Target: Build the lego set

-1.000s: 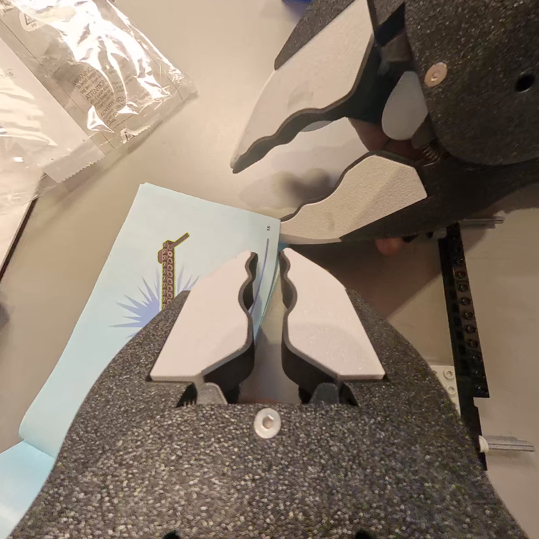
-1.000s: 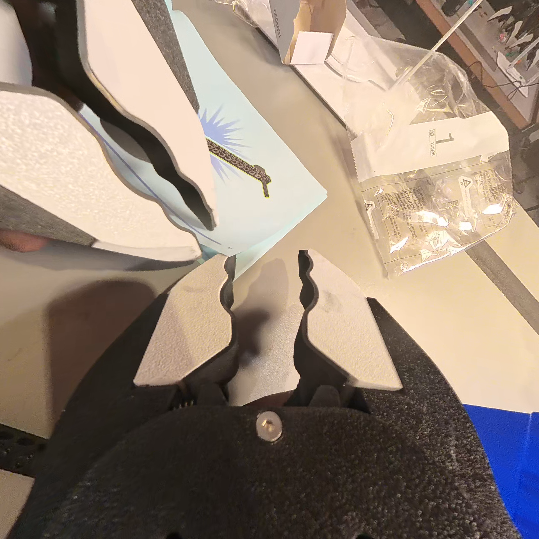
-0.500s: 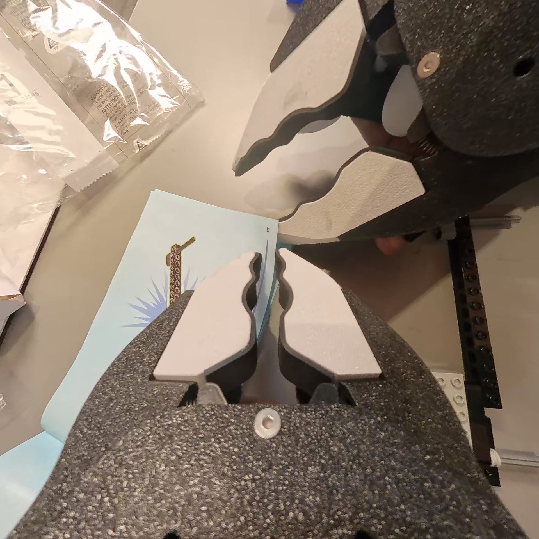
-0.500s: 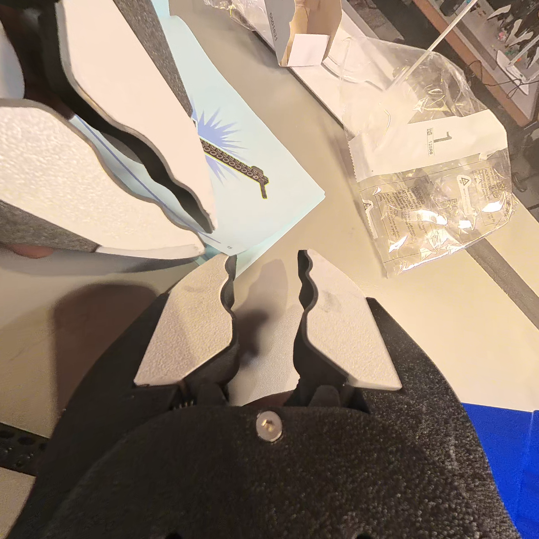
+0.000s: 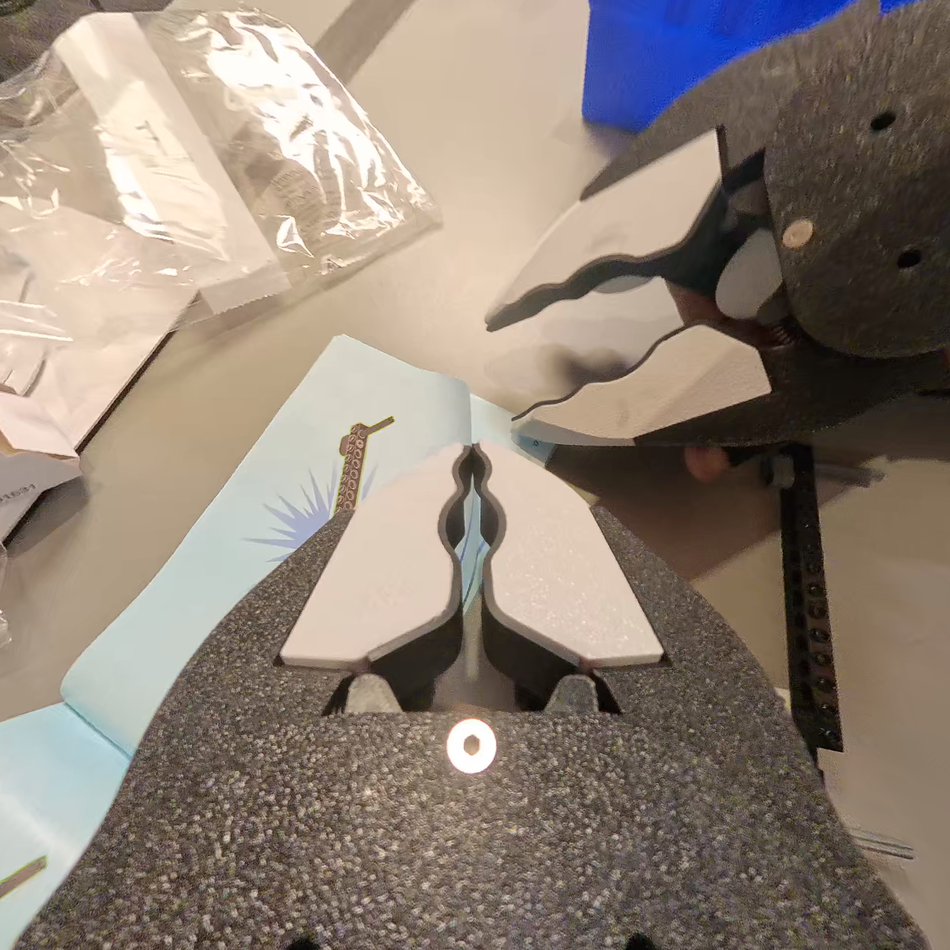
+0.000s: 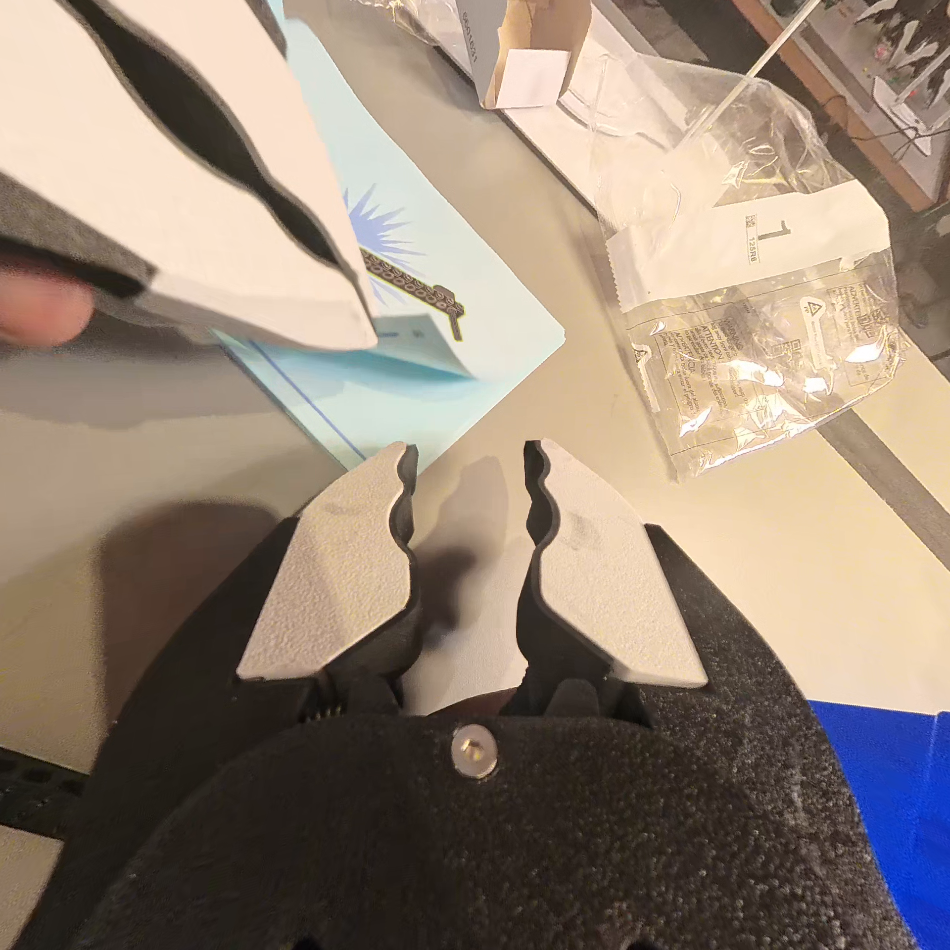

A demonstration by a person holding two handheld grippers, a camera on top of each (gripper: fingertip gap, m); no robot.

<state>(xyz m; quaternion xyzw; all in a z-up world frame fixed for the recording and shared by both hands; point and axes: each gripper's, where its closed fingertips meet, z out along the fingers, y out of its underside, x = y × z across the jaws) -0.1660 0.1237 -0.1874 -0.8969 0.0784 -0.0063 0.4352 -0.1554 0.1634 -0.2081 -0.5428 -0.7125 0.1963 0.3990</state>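
Observation:
A light blue instruction booklet [image 5: 329,462] lies open on the beige table [image 5: 488,154]. My left gripper [image 5: 472,450] is shut on the edge of its top page, which curves up off the pages below. The right wrist view shows the same: the left gripper [image 6: 367,313] pinches the lifted page [image 6: 411,349] above the booklet [image 6: 488,329]. My right gripper [image 6: 470,452] is open and empty, hovering over the table just beyond the booklet's corner. It also shows in the left wrist view [image 5: 501,367], jaws apart, close to the held page.
Clear plastic bags [image 5: 288,154] [image 6: 761,329] lie beyond the booklet. A long black beam with holes [image 5: 807,591] lies at the right. A blue object [image 5: 668,51] [image 6: 899,797] sits near the right gripper. An open cardboard box [image 6: 534,51] stands farther off. It is some 15 cm from my right tips to the blue object [image 5: 668,51]. My right wrist view [image 6: 883,822] looks at it from another angle.
My left jaws closed from a narrow gap onto the edge of the booklet's top page and lifted it, so it now curls up. The right gripper stayed open and barely moved.

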